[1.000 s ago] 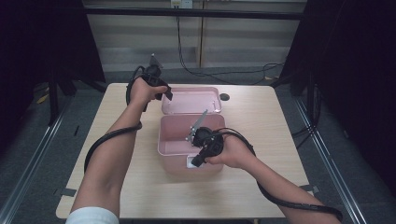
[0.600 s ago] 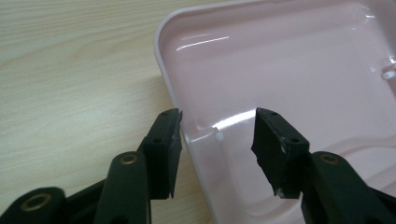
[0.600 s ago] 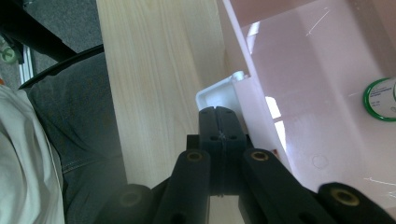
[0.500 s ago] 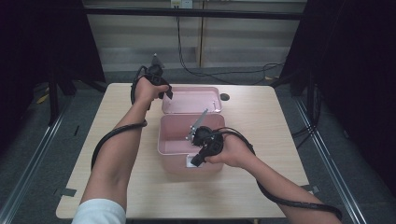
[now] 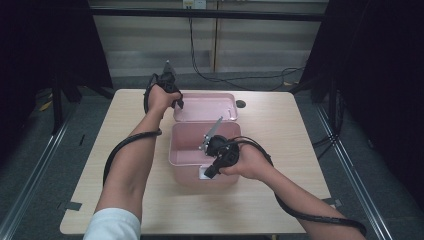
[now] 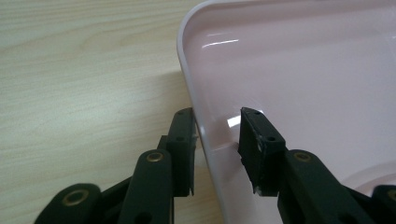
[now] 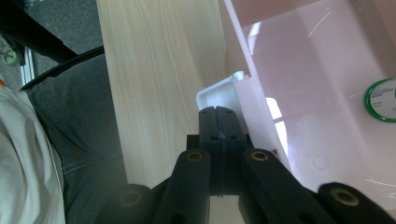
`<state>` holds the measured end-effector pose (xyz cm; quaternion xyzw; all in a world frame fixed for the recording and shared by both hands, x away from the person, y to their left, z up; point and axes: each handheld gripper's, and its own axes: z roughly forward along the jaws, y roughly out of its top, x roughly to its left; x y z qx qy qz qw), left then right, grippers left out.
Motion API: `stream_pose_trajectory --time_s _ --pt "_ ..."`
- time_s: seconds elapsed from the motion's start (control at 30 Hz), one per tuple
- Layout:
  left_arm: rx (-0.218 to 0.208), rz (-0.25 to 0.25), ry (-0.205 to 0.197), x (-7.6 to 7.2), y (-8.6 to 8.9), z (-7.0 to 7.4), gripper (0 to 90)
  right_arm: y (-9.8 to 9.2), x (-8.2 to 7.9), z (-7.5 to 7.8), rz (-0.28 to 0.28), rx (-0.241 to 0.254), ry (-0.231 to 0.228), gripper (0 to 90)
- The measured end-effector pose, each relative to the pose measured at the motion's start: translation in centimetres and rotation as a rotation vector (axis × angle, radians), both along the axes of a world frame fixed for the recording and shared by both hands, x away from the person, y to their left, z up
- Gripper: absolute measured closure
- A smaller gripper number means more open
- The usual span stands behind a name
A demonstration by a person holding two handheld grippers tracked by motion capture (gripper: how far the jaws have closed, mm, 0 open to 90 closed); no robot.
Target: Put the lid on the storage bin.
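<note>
Closing in since a second ago, the left hand-held gripper straddles the pink lid's rim behind the pink box on the desk, not yet pinching, while the right hand-held gripper, fully closed, steadies the box's white latch; next, clamp and lift the lid.

I can't read any text from here. The one label I see is on a green-rimmed round thing inside the pink box, and its print is too small to make out.
</note>
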<state>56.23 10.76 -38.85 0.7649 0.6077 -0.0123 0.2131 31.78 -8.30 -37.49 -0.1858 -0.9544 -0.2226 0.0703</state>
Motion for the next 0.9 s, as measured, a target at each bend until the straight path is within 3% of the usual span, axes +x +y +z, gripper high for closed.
stream_pose_trajectory --time_s 0.1,0.13,0.17,0.2,0.33,0.5,0.67,0.9 --pt "0.002 0.004 0.0 -0.1 -0.1 0.4 67.0 0.1 0.0 0.0 -0.002 -0.004 -0.001 90.0" --pt "0.029 -0.001 -0.005 -0.2 -0.1 0.6 68.1 0.1 0.0 0.0 0.0 -0.005 -0.002 90.0" --pt "0.029 -0.001 -0.005 -0.2 -0.1 0.6 82.9 0.1 0.0 0.0 0.0 -0.005 -0.002 90.0" --pt "0.011 0.001 -0.022 -0.3 0.2 1.2 83.3 0.1 0.0 0.0 -0.012 -0.003 -0.012 90.0" --pt "0.034 -0.012 -0.024 -0.5 0.1 1.9 83.2 0.3 0.0 0.0 -0.015 -0.016 -0.004 90.0" --pt "0.043 -0.008 -0.016 -0.4 0.1 1.5 83.7 0.3 -0.1 0.1 -0.02 -0.025 -0.003 90.0" --pt "0.027 -0.005 -0.003 -0.2 0.3 1.3 83.5 0.3 -0.1 0.1 -0.018 -0.028 -0.001 90.0" --pt "0.026 0.002 -0.017 0.1 0.2 0.8 81.9 0.3 0.1 0.1 -0.013 -0.02 -0.006 90.0"
